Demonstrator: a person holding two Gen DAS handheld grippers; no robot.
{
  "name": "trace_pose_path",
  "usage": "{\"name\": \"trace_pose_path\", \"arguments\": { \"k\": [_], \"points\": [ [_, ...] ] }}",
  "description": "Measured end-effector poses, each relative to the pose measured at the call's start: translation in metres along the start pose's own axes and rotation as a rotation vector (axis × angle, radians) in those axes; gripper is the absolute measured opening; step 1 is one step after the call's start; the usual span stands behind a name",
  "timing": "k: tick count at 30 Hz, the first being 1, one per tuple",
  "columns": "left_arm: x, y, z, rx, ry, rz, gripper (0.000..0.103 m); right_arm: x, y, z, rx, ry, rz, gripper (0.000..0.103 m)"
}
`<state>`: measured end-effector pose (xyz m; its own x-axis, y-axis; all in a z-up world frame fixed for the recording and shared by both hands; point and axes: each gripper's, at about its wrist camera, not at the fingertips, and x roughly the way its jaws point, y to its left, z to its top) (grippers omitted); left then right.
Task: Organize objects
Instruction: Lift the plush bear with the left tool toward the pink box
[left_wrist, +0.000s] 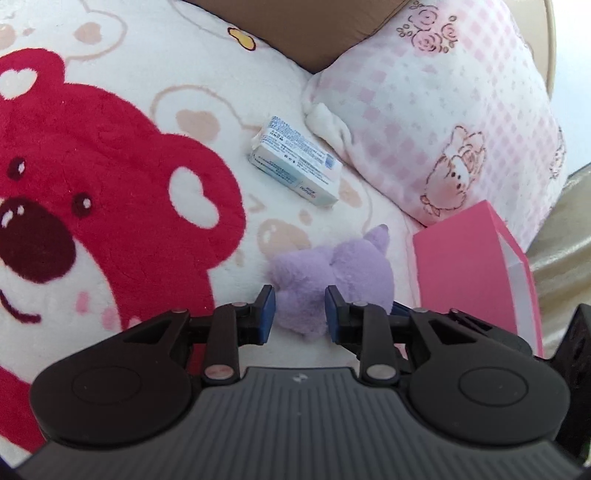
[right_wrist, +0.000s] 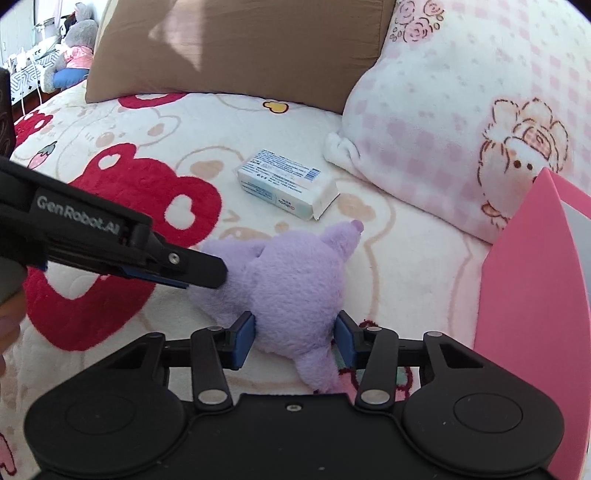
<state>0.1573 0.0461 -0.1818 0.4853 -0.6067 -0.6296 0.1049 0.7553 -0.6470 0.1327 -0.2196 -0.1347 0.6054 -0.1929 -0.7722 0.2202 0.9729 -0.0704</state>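
Note:
A purple plush toy (left_wrist: 332, 273) (right_wrist: 295, 273) lies on a cream blanket with red bears (left_wrist: 110, 166) (right_wrist: 122, 192). My left gripper (left_wrist: 300, 314) is shut on one end of the plush, blue pads pressing its fur from both sides. In the right wrist view the left gripper (right_wrist: 218, 275) comes in from the left and meets the toy's left limb. My right gripper (right_wrist: 295, 338) has the toy's near body between its pads, both touching the fur. A white-and-blue wrapped pack (left_wrist: 295, 162) (right_wrist: 288, 182) lies on the blanket beyond the toy.
A pink box (left_wrist: 469, 266) (right_wrist: 532, 288) stands open at the right, close to the toy. A pink checked pillow (left_wrist: 443, 110) (right_wrist: 461, 110) and a brown pillow (right_wrist: 240, 48) lie behind. A grey stuffed animal (right_wrist: 77, 40) sits far back left.

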Motion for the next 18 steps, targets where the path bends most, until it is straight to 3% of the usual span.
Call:
{"name": "trace_pose_path", "arguments": {
  "k": [7, 10, 18],
  "points": [
    [0.005, -0.002, -0.005, -0.013, -0.017, 0.021, 0.028, 0.004, -0.002, -0.003, 0.016, 0.01, 0.001, 0.051],
    [0.003, -0.001, -0.009, -0.056, -0.015, -0.01, 0.026, 0.005, 0.006, -0.006, -0.027, 0.002, -0.025, 0.052],
    [-0.007, -0.038, -0.024, 0.068, 0.002, 0.087, 0.027, -0.011, 0.002, -0.012, -0.035, -0.016, 0.005, 0.052]
  ]
}}
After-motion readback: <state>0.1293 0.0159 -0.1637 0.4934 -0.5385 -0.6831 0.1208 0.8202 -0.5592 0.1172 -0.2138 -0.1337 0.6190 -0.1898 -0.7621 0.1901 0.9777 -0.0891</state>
